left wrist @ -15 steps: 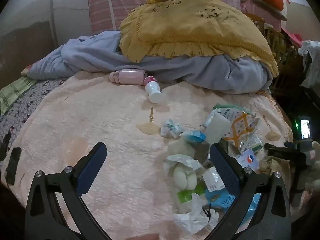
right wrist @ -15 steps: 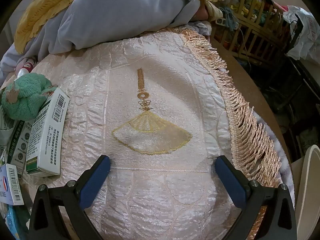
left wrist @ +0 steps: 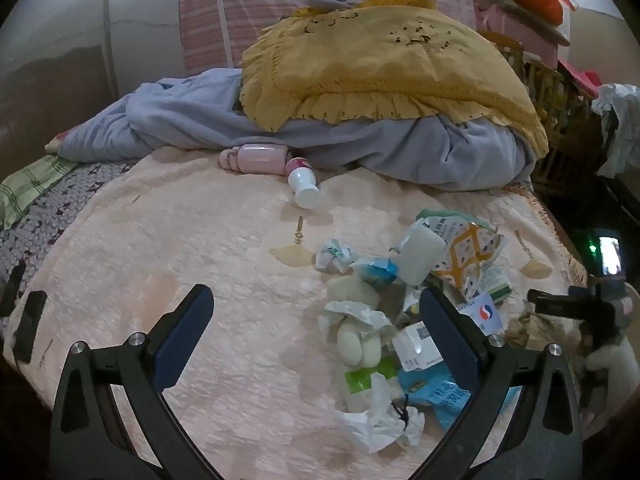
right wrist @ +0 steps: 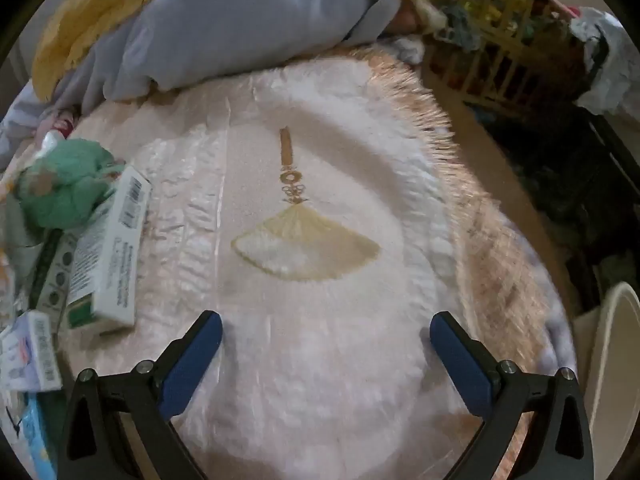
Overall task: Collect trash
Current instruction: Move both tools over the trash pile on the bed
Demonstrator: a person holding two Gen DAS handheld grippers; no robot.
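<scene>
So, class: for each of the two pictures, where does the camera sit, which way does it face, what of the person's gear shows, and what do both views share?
Left wrist: sits behind the open left gripper, looks down across the bedspread at the trash pile; the right gripper shows at the right edge.
Right wrist: sits behind the open right gripper, looks steeply down at a fan motif near the fringe.
Shared: bedspread, grey blanket, trash boxes.
</scene>
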